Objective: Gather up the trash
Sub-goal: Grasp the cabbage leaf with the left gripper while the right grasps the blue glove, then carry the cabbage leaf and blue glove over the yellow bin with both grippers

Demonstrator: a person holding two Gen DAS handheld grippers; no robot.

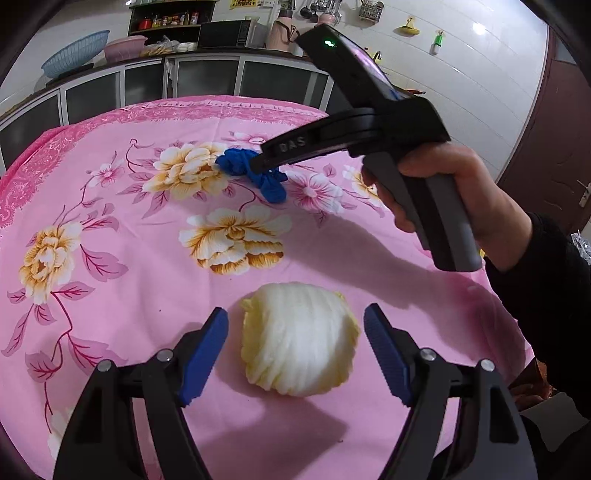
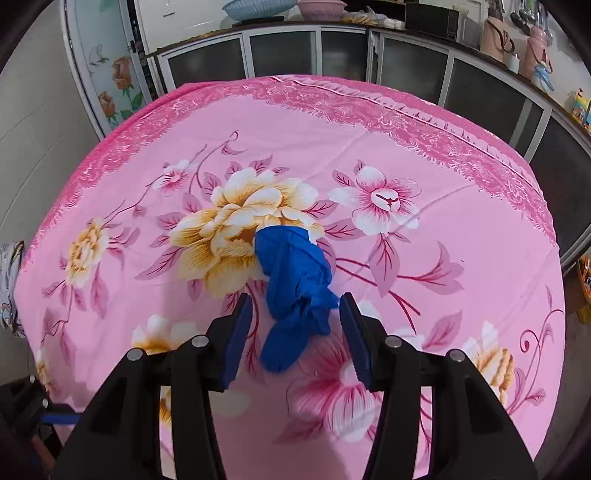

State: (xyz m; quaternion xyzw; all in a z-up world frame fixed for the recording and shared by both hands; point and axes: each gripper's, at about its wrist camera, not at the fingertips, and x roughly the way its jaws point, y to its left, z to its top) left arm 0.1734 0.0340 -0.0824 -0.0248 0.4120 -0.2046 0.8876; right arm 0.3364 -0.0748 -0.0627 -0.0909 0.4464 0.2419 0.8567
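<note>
A home kitchen — behind the floral tablecloth (image 1: 147, 229) runs a counter (image 1: 207, 55) with microwave (image 1: 225, 34), thermos flasks (image 2: 496, 35) and basins (image 1: 75, 53) — utensils (image 1: 317, 11) hang above.

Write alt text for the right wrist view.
The right hand-held gripper stands open around a crumpled blue glove, pads not pressing it. The glove lies on a pink floral tablecloth, with dark cabinets behind.

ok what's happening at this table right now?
A person is clearing trash off the pink floral tablecloth with a handheld gripper in each hand. The left gripper is open, its jaws on either side of a pale cabbage piece, not gripping yet. The right gripper is also open, jaws on either side of a crumpled blue glove further back on the table. Nothing is picked up yet.
</note>
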